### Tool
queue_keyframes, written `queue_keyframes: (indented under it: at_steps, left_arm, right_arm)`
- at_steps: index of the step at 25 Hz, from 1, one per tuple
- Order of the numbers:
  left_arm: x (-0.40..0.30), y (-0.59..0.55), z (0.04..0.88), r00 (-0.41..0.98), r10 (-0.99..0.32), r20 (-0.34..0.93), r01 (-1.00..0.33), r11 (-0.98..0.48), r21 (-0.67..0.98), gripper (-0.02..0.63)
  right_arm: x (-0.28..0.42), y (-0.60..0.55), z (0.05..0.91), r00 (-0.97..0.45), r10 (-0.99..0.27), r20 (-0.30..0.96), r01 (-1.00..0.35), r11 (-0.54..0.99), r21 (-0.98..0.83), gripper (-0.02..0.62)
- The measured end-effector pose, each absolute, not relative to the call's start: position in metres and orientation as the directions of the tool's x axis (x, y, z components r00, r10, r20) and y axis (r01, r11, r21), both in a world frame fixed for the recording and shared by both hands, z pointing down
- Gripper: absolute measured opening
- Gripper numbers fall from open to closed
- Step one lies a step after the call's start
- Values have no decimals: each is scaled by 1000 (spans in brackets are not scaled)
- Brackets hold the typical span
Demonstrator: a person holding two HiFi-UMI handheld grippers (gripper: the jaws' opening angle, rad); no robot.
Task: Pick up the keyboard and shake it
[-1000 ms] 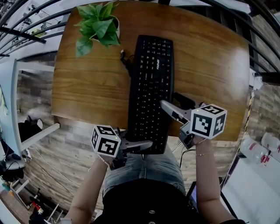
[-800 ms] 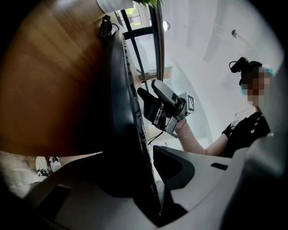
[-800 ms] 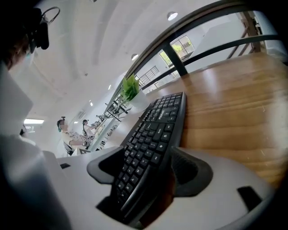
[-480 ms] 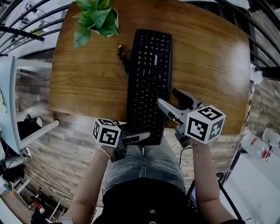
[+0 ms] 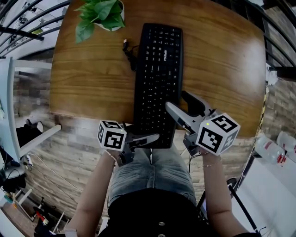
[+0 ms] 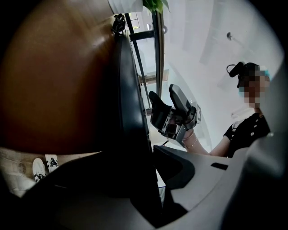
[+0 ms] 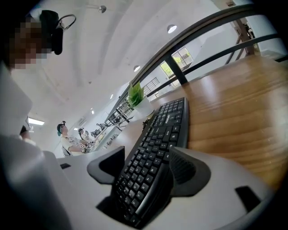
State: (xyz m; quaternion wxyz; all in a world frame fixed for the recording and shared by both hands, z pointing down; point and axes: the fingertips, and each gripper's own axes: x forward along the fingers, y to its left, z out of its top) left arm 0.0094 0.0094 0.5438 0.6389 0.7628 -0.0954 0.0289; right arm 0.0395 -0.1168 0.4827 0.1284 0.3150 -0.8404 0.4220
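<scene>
The black keyboard (image 5: 157, 78) lies lengthwise on the wooden table (image 5: 92, 78), its near end overhanging the table's near edge. The right gripper (image 5: 178, 102) pinches its right rim. The left gripper (image 5: 152, 138), its jaws just eased slightly wider, seems clamped on the overhanging end.

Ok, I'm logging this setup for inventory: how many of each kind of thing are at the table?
keyboard: 1
potted plant: 1
Grippers: 2 (left gripper, right gripper)
Total: 4
</scene>
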Motion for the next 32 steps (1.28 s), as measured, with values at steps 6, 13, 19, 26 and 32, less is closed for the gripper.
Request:
queue_keyframes:
  at_steps: [6, 13, 19, 26, 32]
  left_arm:
    - [2, 10, 551, 971, -107, 213, -227, -138, 964, 215]
    - [-23, 20, 555, 931, -104, 351, -365, -201, 909, 276]
    - [-53, 25, 547, 869, -185, 459, -493, -226, 840, 276]
    - [-80, 18, 516, 795, -332, 508, -595, -267, 758, 275]
    - [-81, -16, 463, 773, -438, 459, -621, -376, 687, 275]
  right_arm:
    - [39, -111, 482, -755, -434, 492, -654, 442, -614, 290]
    - [35, -104, 471, -755, -446, 481, -654, 459, -601, 290]
    - [33, -96, 460, -747, -461, 479, -664, 472, -581, 290]
    - [28, -80, 448, -762, -457, 460, -647, 502, -574, 290]
    - [28, -78, 420, -755, -502, 422, -653, 518, -552, 290]
